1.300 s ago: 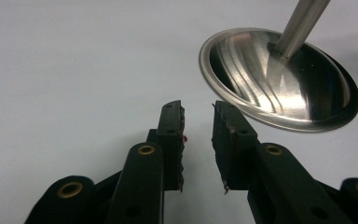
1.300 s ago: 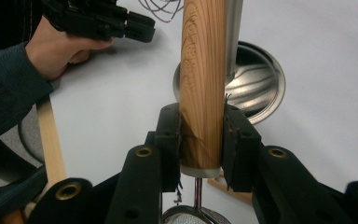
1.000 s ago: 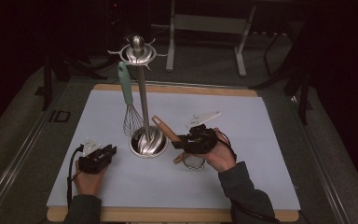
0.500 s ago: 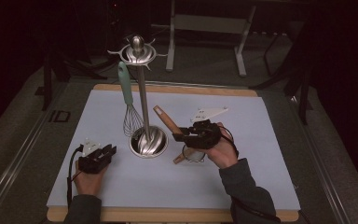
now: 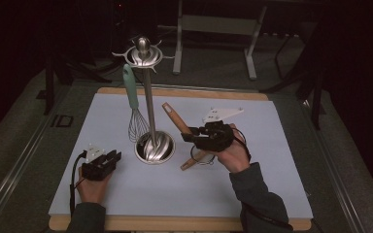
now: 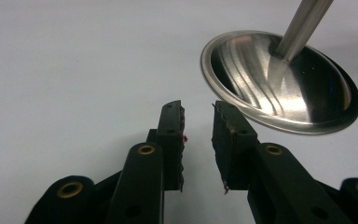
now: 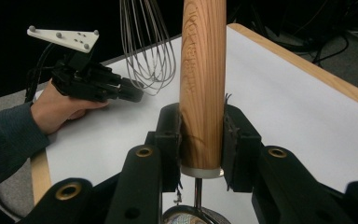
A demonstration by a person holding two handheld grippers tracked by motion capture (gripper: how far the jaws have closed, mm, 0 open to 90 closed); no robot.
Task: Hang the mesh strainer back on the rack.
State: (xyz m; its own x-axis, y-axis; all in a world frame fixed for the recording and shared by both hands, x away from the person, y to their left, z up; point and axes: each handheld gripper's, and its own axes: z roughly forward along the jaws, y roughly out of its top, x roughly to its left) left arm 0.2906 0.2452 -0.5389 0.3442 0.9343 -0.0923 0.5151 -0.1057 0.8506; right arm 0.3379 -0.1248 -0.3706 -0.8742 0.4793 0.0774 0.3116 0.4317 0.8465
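Note:
A steel utensil stand rises from a round base at the middle of the mat, its base also near in the left gripper view. A whisk with a teal handle hangs from the stand's top ring, its wires behind my right gripper. My right gripper is shut on the wooden handle of a utensil, held tilted above the mat just right of the stand; its metal head hangs below. My left gripper rests low, left of the base, open and empty.
The pale mat lies on a wooden board with dark floor around. Metal frame legs stand beyond the far edge. In the right gripper view the person's other hand holds the left gripper near the board's edge.
The right gripper has risen a little with the wooden-handled utensil, which now stands steeper. The left gripper has stayed where it was.

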